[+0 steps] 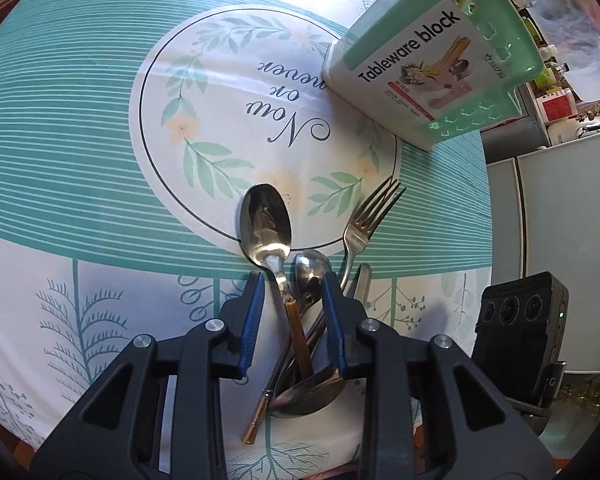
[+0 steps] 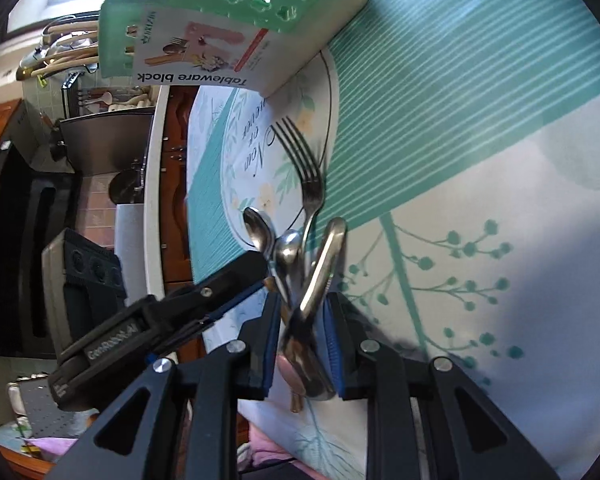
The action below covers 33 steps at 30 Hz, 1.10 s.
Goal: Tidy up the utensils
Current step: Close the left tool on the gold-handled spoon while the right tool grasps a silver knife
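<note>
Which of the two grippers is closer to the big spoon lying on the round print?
Left. The left gripper straddles the big spoon's handle; the right gripper sits farther back, around other cutlery handles.

Round table under a white and teal tablecloth (image 1: 100,128) printed with leaves and script, white cabinet (image 1: 560,248) beside it, cluttered shelf of bottles (image 1: 556,76), steel sink (image 2: 100,136), wooden spoons (image 2: 64,62), black oven (image 2: 16,248)

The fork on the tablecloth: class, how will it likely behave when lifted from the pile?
The fork looks like polished metal, so probably stiff but slippery. Its handle runs under the spoons, so lifting it may drag or rattle them. Lying flat on the tablecloth, it seems unlikely to roll.
</note>
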Available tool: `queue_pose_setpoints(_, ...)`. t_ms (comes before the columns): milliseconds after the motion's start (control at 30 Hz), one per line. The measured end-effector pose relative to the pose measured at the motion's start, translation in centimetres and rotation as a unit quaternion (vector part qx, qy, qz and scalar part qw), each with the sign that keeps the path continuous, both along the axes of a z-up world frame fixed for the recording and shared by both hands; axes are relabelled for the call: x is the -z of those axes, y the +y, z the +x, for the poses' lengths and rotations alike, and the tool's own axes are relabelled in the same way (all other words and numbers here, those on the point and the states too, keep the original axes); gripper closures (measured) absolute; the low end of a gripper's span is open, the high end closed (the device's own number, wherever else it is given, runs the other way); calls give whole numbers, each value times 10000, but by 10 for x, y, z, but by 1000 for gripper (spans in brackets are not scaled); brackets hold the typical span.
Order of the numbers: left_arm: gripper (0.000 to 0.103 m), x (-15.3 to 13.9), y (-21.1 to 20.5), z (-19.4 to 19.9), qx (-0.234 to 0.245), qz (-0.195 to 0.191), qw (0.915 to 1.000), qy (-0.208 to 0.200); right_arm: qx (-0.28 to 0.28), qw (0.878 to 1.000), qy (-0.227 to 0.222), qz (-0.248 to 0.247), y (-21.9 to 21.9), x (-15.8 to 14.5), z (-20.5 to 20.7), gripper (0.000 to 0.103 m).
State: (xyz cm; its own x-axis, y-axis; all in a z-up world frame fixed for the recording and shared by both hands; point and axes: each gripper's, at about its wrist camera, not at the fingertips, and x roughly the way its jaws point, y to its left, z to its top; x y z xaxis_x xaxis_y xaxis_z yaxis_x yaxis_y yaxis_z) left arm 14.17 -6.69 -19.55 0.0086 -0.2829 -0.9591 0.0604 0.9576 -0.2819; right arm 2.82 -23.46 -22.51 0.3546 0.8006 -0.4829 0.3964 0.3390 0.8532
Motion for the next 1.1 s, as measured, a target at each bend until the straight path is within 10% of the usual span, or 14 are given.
queue_pose_setpoints(433,99,2,5,3,-173,106,9998,88,-12,9990,-364,244,2,-7,-2,97)
queue_pose_setpoints(767,103,-37,13,-9,95,29,9974,-717,-33,9981,-605,74,0,-24,-2,98)
queue_pose_setpoints(1100,103,-21,13,-4,-26,-289,9995,-134,90,9970,-765,-107,-9,-36,-6,98)
